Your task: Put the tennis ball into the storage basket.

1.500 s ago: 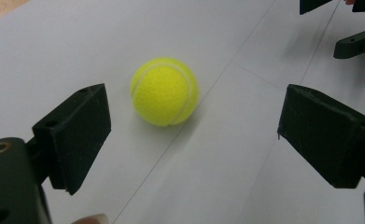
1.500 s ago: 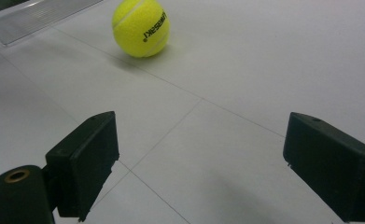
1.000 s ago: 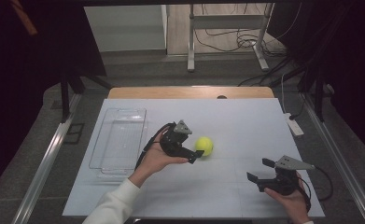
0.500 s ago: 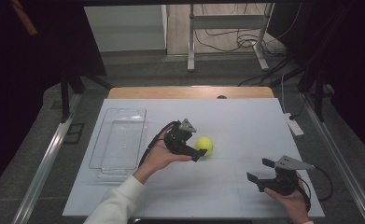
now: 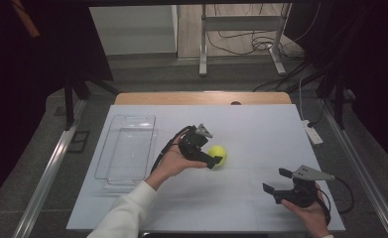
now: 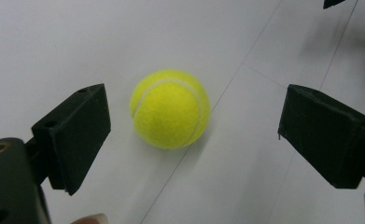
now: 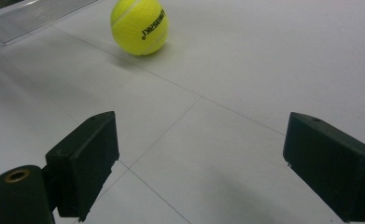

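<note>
2 handheld grippers work over a white table (image 5: 241, 198), each held by a person whose arms come in from the bottom of the high view. 1 yellow tennis ball (image 5: 217, 154) sits on the table near its middle, resting on the surface. The left gripper (image 5: 214, 162) is right at the ball, its jaws reaching toward it from the left side. In the left gripper view the ball (image 6: 170, 108) lies between the 2 black jaws, which stand wide apart — the left one close to the ball but with a sliver of table showing between them, the right one well clear. Nothing is clamped.

The right gripper (image 5: 276, 181) sits near the table's front right corner, well apart from the ball, with a grey three-cornered plate on top and a cable trailing behind. Its jaws are spread too, with bare table between them in the right gripper view; the ball (image 7: 139, 26) shows farther off at the top of that view, with black lettering on its side.

1 clear plastic tray (image 5: 127, 148) lies on the left part of the table, beside the left forearm's white sleeve (image 5: 124, 213). A white power strip (image 5: 313, 132) rests at the right edge — partly off the white surface.
</note>
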A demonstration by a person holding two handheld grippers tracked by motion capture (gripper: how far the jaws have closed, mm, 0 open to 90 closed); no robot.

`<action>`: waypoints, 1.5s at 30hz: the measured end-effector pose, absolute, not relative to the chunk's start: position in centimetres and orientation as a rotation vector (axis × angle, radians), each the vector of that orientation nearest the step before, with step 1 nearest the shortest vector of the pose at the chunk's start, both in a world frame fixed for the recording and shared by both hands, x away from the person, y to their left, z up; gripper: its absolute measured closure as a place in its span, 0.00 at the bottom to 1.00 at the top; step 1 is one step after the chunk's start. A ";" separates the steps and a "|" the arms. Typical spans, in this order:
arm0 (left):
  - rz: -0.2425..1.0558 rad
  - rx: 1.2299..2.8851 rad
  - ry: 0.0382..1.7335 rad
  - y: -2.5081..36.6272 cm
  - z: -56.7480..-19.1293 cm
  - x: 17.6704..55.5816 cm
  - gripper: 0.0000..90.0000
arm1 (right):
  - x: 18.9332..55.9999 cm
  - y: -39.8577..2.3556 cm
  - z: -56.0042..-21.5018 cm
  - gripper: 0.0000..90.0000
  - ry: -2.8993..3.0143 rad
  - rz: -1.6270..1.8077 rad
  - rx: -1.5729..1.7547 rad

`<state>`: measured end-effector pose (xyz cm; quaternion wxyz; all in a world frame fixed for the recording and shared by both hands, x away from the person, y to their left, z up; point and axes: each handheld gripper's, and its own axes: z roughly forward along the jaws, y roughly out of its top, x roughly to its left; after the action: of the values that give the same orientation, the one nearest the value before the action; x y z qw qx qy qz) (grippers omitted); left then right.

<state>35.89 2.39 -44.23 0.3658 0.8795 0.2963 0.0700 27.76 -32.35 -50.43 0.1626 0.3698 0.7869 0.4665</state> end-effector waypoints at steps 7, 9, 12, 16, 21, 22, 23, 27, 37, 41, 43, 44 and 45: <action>0.172 2.278 0.753 1.9 -44.1 36.5 0.11 | 27.8 -32.3 -50.4 0.12 2.245 1.329 1.058; 0.170 2.281 0.755 1.7 -44.2 36.6 0.11 | 27.8 -32.3 -50.5 0.12 2.245 1.328 1.059; 0.166 2.291 0.757 1.5 -44.3 36.9 0.11 | 27.8 -32.3 -50.5 0.12 2.246 1.328 1.059; 0.161 2.299 0.759 1.2 -44.3 37.3 0.10 | 27.8 -32.3 -50.5 0.12 2.246 1.330 1.058; 0.156 2.314 0.758 0.9 -44.4 37.6 0.10 | 27.8 -32.4 -50.5 0.12 2.247 1.331 1.057; 0.155 2.315 0.756 0.8 -44.4 37.7 0.10 | 27.8 -32.4 -50.5 0.12 2.247 1.331 1.056; 0.151 2.316 0.758 0.7 -44.5 37.8 0.10 | 27.8 -32.4 -50.5 0.12 2.246 1.331 1.056; 0.131 2.328 0.764 0.4 -44.8 38.4 0.10 | 27.8 -32.4 -50.5 0.12 2.247 1.331 1.057; 0.111 2.351 0.782 0.0 -45.4 39.1 0.09 | 27.8 -32.3 -50.5 0.12 2.252 1.324 1.056; 0.109 2.356 0.782 -0.3 -45.6 39.3 0.09 | 27.8 -32.3 -50.5 0.12 2.252 1.324 1.055; 0.104 2.364 0.783 -0.4 -45.8 39.4 0.09 | 27.8 -32.3 -50.5 0.12 2.251 1.324 1.057; 0.104 2.364 0.783 -0.4 -45.8 39.4 0.08 | 27.8 -32.3 -50.5 0.12 2.251 1.324 1.057; 0.104 2.367 0.786 -0.5 -45.8 39.5 0.08 | 27.8 -32.3 -50.5 0.12 2.251 1.322 1.056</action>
<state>39.46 -0.51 -45.83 0.3169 0.8994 0.2985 0.0394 27.81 -32.31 -50.51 0.1618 0.3700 0.7888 0.4633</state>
